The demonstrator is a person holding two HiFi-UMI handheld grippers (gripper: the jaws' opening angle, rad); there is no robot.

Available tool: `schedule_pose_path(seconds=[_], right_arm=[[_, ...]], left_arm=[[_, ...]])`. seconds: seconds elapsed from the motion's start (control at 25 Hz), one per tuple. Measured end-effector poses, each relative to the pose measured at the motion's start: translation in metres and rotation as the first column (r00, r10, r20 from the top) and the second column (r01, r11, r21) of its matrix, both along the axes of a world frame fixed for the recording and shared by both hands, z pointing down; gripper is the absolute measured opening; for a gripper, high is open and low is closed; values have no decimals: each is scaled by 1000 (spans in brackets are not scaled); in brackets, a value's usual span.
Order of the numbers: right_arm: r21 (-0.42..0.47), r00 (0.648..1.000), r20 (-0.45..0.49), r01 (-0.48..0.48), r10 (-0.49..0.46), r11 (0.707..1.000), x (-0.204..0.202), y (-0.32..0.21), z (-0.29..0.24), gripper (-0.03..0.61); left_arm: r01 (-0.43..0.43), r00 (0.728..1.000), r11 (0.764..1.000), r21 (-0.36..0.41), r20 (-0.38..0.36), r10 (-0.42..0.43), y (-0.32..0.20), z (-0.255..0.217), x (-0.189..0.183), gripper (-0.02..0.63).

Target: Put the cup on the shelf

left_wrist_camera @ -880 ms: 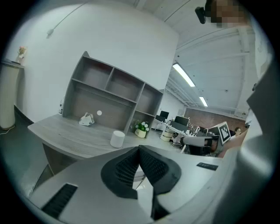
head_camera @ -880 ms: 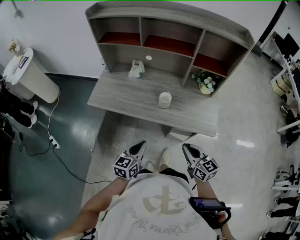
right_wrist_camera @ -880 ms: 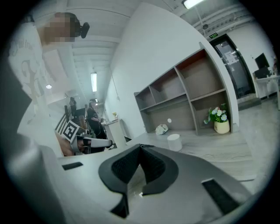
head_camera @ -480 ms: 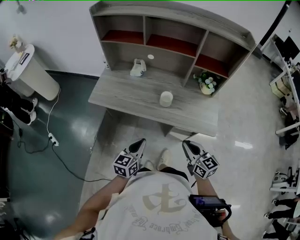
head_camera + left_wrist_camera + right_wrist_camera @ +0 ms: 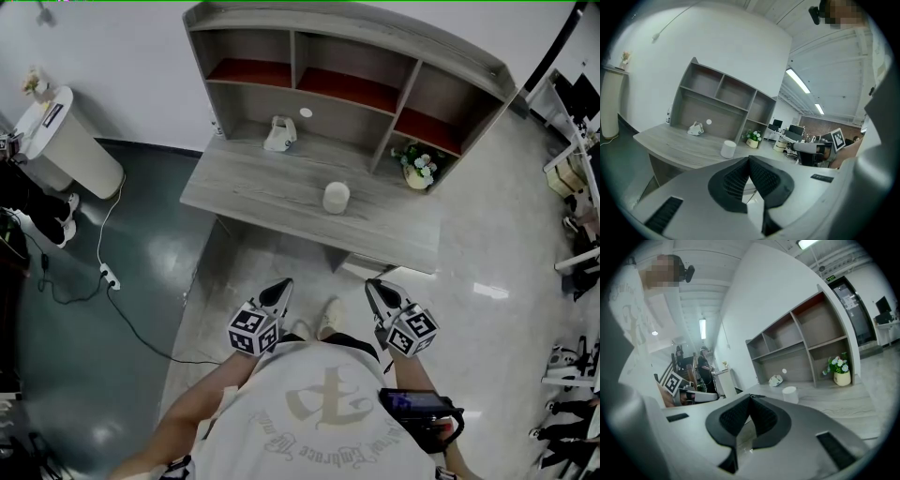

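Note:
A small white cup (image 5: 336, 197) stands upright near the middle of the grey wooden desk (image 5: 253, 192); it also shows in the left gripper view (image 5: 728, 149) and the right gripper view (image 5: 789, 393). The shelf (image 5: 347, 58) with red-floored upper compartments rises at the desk's back. My left gripper (image 5: 278, 293) and right gripper (image 5: 378, 291) hang close to my body, well short of the desk. Both are shut with nothing between the jaws.
A white object (image 5: 278, 136) lies at the desk's back left. A flower pot (image 5: 417, 169) sits in the lower right compartment. A white bin (image 5: 58, 142) stands left, with a cable and power strip (image 5: 110, 278) on the dark floor. Office furniture lines the right edge.
The head view has shifted slightly, so the desk and shelf sit a little further right and lower. Both grippers stay in place, shut.

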State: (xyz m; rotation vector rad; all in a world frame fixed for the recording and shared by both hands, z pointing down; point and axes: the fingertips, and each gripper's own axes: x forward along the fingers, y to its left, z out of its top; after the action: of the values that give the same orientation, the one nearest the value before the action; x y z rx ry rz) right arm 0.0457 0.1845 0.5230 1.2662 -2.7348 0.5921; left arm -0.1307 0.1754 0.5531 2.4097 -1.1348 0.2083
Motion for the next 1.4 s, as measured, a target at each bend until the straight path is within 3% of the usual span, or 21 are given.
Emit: schedule_pose_path(seconds=[0.68, 1.04, 1.4], right_arm=[[-10, 998, -5, -67, 66, 998, 25, 3, 5, 5], [-16, 999, -4, -53, 53, 998, 14, -1, 5, 5], [-9, 1000, -22, -21, 21, 1000, -10, -19, 2, 5]], left_arm=[[-69, 998, 997, 17, 0, 69, -6, -3, 26, 2], [-54, 999, 998, 16, 8, 54, -7, -5, 13, 2], [17, 1000, 999, 33, 9, -17, -11, -10, -22, 2]])
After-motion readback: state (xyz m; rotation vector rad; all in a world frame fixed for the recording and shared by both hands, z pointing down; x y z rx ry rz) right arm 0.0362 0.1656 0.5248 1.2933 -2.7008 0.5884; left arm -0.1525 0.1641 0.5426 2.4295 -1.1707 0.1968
